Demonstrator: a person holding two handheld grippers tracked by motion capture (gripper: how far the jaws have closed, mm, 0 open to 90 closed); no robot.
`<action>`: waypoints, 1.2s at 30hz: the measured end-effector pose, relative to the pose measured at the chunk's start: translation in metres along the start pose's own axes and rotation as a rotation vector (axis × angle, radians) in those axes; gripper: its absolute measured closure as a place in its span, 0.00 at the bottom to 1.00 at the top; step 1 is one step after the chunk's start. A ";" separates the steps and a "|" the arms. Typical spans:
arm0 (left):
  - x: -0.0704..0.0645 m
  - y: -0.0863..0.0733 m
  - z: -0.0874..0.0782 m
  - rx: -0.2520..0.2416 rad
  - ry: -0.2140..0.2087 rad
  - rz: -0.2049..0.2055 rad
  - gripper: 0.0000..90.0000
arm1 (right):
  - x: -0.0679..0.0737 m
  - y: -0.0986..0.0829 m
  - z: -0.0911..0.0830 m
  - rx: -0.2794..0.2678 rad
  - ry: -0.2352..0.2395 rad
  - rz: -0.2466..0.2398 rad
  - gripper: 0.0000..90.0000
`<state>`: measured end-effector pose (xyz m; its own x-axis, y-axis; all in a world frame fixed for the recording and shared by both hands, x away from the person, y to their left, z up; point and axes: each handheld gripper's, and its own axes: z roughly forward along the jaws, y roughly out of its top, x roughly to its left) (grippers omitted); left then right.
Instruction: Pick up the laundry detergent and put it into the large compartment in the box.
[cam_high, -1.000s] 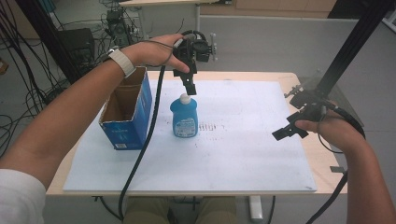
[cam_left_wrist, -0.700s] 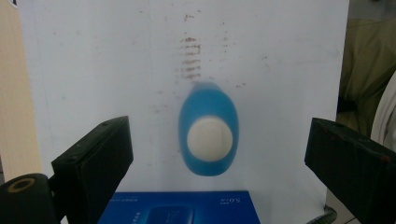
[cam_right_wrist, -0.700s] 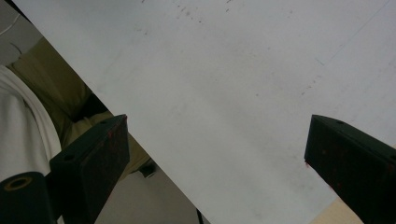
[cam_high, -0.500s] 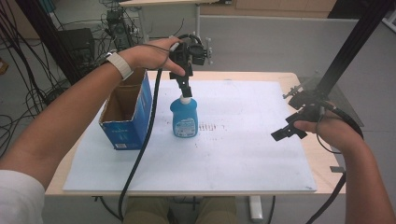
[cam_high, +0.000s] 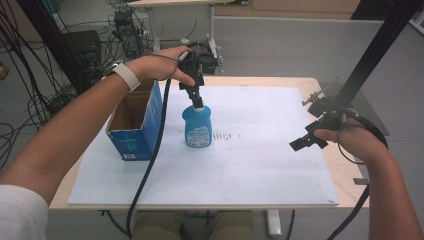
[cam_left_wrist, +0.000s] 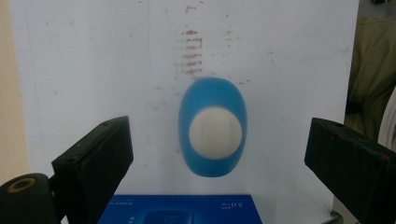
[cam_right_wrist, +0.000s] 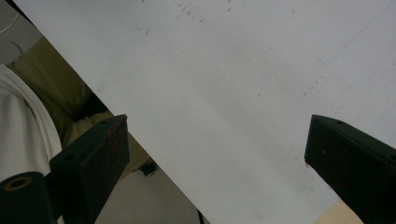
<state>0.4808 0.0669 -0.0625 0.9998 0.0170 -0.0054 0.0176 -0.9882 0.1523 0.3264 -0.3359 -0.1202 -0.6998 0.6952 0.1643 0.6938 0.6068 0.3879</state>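
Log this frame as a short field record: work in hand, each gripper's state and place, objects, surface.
work in hand: left gripper poised straight above the blue bottle
left gripper: open, jaws wide either side of the bottle's white cap, not touching it
right gripper: open, empty, held above the right part of the white board
blue bottle: upright on the board, right of the box
blue cardboard box: top open, at the board's left edge
surface: white board on a wooden table

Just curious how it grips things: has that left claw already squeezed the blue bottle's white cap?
No. In the left gripper view the jaws stand wide apart, with the blue bottle and its white cap untouched between them.
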 end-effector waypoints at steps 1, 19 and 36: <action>0.000 -0.001 0.000 -0.004 0.000 -0.001 0.09 | 0.000 0.001 0.000 0.001 -0.001 -0.003 0.08; -0.004 -0.008 0.013 -0.004 0.003 -0.006 0.09 | 0.002 0.005 0.001 0.001 0.001 -0.012 0.08; -0.005 -0.010 0.019 -0.003 0.007 -0.010 0.09 | 0.003 0.007 0.002 0.001 0.002 -0.014 0.08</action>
<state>0.4752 0.0735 -0.0831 0.9996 0.0281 0.0003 0.0277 -0.9874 0.1555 0.3294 -0.3293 -0.1189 -0.7101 0.6855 0.1607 0.6839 0.6172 0.3891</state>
